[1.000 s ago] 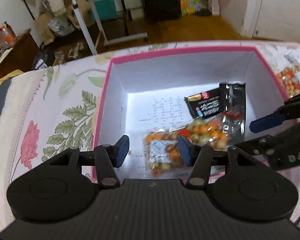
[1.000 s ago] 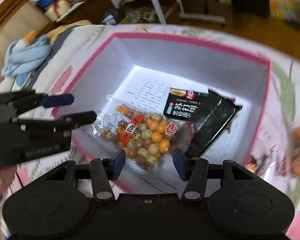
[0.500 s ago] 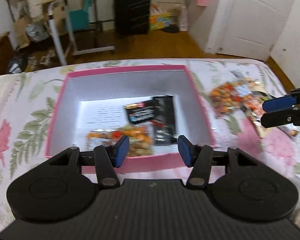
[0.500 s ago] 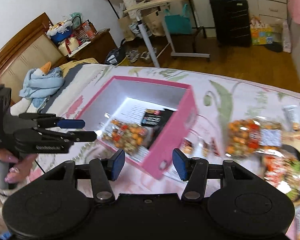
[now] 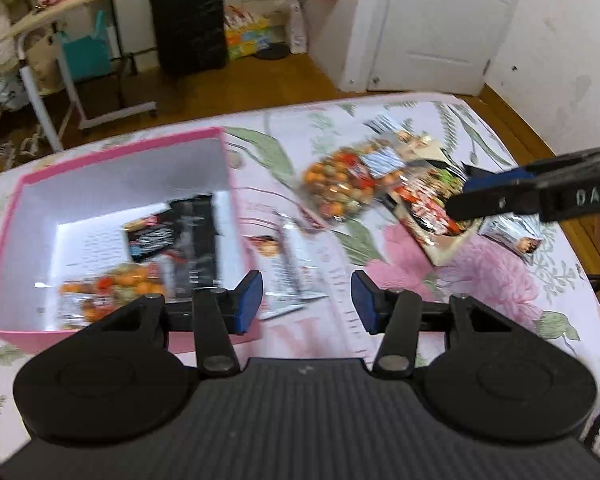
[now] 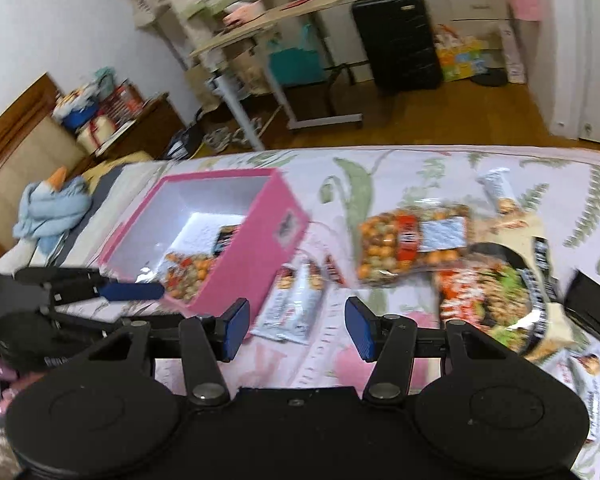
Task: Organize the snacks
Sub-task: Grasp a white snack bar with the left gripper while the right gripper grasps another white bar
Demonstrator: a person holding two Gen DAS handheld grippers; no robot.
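Observation:
A pink box (image 5: 230, 184) with a white inside sits on the flowered bedspread (image 5: 500, 280). It holds black snack packets (image 5: 172, 236) and a bag of orange nuts (image 5: 116, 288). Right of it lie loose snacks: a second nut bag (image 5: 340, 188), a silver packet (image 5: 288, 268) and a large red-and-green packet (image 5: 432, 208). My left gripper (image 5: 307, 305) hovers over the silver packet. Its jaws are closing, with nothing between them. My right gripper (image 6: 296, 328) is open and empty above the silver packets (image 6: 296, 304), beside the box (image 6: 256, 256). It reaches in from the right (image 5: 458, 197) over the large packet.
A small packet (image 5: 512, 236) lies near the bed's right edge. A blue cloth toy (image 6: 48, 208) rests past the box. A dark flat thing (image 6: 592, 300) sits at the far right. Beyond the bed are wooden floor, a rolling table (image 6: 276, 12) and a black suitcase (image 5: 188, 20).
Both grippers have swung away from above the box to the right, over the loose snacks on the bed. The left jaws stand slightly narrower.

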